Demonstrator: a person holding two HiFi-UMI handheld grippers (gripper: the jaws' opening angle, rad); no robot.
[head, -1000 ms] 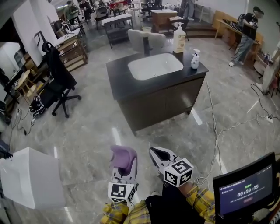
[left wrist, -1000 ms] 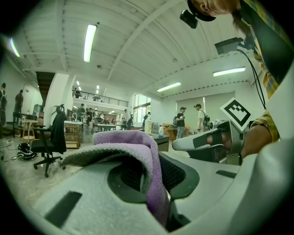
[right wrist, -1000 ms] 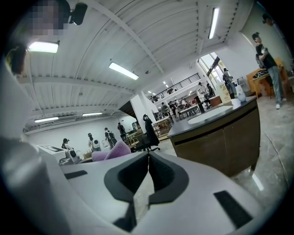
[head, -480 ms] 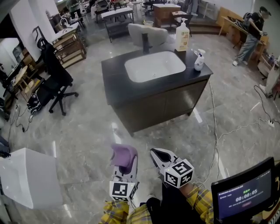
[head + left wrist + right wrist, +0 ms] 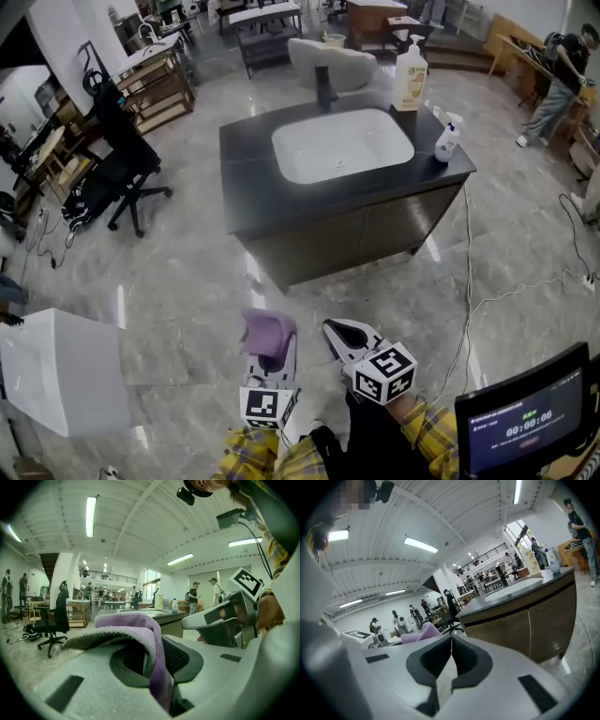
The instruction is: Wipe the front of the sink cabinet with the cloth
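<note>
The sink cabinet [image 5: 349,231] is a dark wooden unit under a black counter with a white basin [image 5: 342,144]; its front doors [image 5: 529,625] face me across bare floor. My left gripper [image 5: 267,339] sits low in the head view, shut on a purple cloth [image 5: 265,333] that drapes over its jaws [image 5: 140,634]. Beside it my right gripper [image 5: 339,335] is shut with nothing between its jaws. Both are held well short of the cabinet.
A soap pump bottle [image 5: 410,75] and a small spray bottle [image 5: 448,139] stand on the counter. A black office chair [image 5: 117,164] is left, a white box [image 5: 58,370] at lower left, a monitor [image 5: 525,417] at lower right. A cable [image 5: 464,309] runs over the floor.
The view has closed in on the cabinet, which now looks larger and nearer. Both grippers keep their places in the view, the cloth still held.
</note>
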